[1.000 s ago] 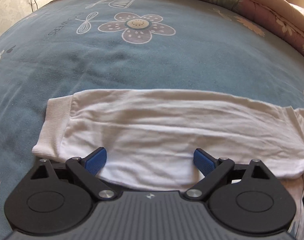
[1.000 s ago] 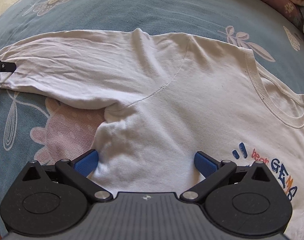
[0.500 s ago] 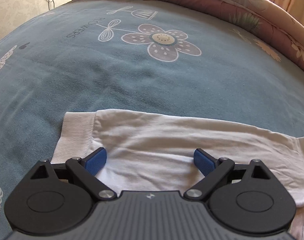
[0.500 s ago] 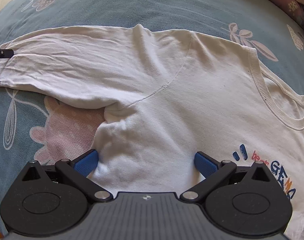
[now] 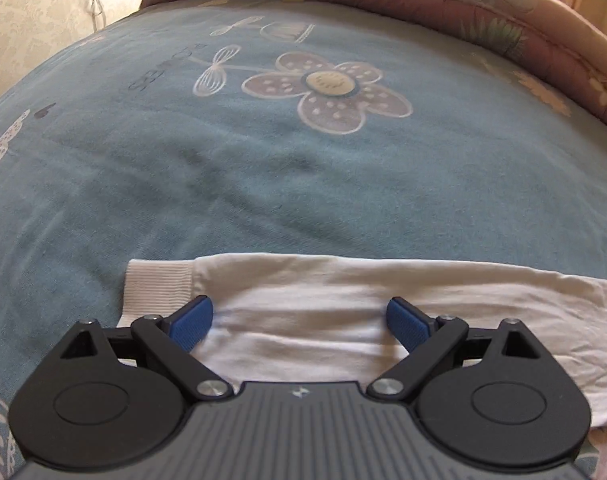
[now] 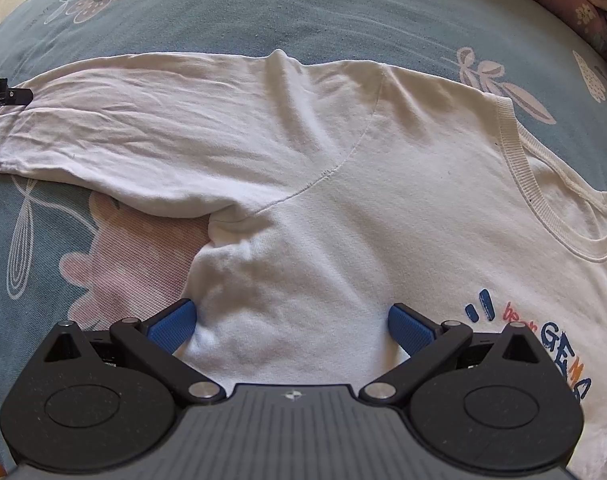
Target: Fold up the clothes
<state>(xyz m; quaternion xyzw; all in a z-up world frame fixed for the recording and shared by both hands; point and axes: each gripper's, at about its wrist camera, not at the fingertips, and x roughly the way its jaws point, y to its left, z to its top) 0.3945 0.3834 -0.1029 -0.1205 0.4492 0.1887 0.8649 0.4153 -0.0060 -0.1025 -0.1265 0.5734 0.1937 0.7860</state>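
With the white shirt spread flat mid-frame on the bed, the left gripper near the cuff and the right gripper at the armpit gape wide, empty, seemingly about to pinch the sleeve for folding inward.

Ahead of our left gripper the blanket lay flat and bare, so we had open room all the way to the rolled quilt, which walled off the far edge. Only the sleeve lay across our path, flat between the spread jaws. Before our right gripper the shirt covered most of the surface, low and lumpy at the armpit; bare blanket stayed free beyond it and to our left.
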